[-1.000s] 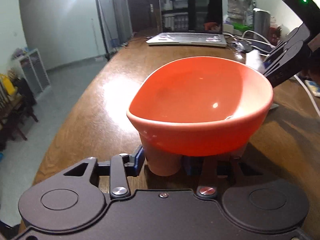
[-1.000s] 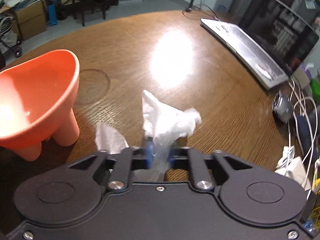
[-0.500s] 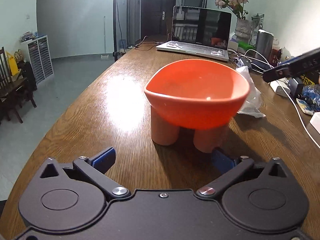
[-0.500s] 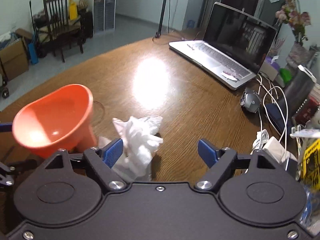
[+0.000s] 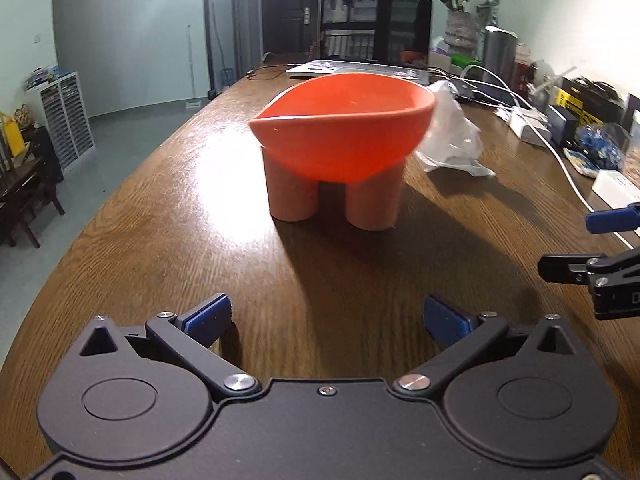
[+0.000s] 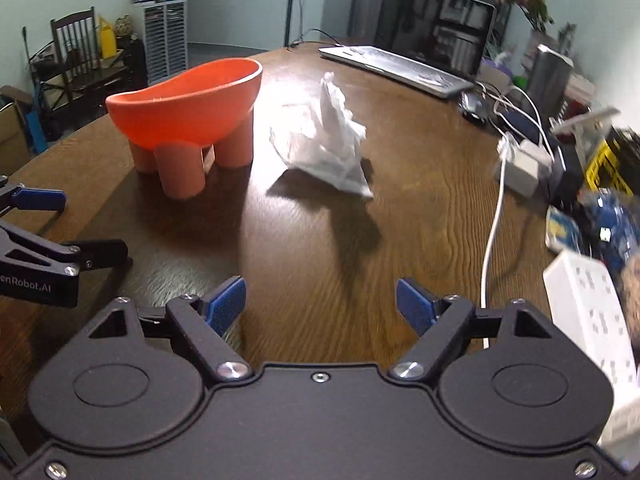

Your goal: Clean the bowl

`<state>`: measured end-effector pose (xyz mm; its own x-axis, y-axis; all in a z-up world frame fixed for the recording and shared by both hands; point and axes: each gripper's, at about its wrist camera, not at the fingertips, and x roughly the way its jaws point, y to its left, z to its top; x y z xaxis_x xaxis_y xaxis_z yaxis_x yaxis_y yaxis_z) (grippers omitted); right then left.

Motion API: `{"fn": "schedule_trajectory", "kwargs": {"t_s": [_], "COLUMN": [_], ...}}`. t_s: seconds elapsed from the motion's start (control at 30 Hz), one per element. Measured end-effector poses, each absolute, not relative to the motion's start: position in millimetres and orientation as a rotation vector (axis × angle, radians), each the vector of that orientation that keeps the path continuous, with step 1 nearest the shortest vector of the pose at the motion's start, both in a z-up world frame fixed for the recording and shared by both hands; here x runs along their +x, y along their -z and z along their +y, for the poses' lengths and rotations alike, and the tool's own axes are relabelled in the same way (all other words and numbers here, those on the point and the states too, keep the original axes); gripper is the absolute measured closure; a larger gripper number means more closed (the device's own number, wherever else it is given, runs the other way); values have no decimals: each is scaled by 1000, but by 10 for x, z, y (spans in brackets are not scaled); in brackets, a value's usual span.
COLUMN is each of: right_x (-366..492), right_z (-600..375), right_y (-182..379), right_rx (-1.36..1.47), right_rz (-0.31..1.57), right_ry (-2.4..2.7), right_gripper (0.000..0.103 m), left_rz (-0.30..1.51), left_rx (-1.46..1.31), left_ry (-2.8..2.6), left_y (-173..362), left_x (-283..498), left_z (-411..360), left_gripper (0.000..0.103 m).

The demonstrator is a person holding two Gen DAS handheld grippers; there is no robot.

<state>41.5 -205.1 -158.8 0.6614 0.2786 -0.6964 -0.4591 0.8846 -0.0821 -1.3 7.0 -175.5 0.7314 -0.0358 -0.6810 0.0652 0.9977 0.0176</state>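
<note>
The orange bowl (image 5: 344, 128) stands upright on stubby legs on the bench (image 5: 160, 260), mouth up, with a crumpled white tissue (image 6: 328, 144) just beside it. It looks stiff, smooth and probably light; a leg or the thick rim would likely give the surest hold. Its oval rim runs longest across the left view, one end rising higher. Both the left gripper (image 5: 326, 320) and the right gripper (image 6: 320, 304) are spread wide, holding nothing, well short of the bowl.
</note>
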Motion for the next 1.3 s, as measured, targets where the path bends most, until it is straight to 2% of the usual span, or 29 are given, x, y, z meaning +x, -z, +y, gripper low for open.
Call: {"fn": "schedule_trajectory", "kwargs": {"t_s": [0.17,0.37,0.53,0.73,0.9,0.97,1.3], "right_x": [204,172,146,147,96,91,31], "right_z": [-1978,-1938,-1905,-1868,-1826,-1843,-1795], "right_y": [1178,798,480,159,-27,-140,-160], "right_rx": [-324,-295,-270,-258,-280,-251,-237], "right_rz": [710,770,820,861,860,861,869], "right_ry": [-432,-398,-370,-349,-394,-399,-377], "right_gripper": [18,18,16,15,15,15,14], "left_rz": [742,856,845,818,885,879,898], "left_rx": [-14,-67,-82,-50,-116,-64,-35], "left_ry": [20,-37,-23,-32,22,-10,-41], "left_y": [1279,736,365,123,-34,-67,-62], "left_x": [-13,-5,-159,-270,-272,-297,-295], "left_z": [184,248,233,162,160,101,-5], "left_gripper": [0,0,0,0,0,0,0]}}
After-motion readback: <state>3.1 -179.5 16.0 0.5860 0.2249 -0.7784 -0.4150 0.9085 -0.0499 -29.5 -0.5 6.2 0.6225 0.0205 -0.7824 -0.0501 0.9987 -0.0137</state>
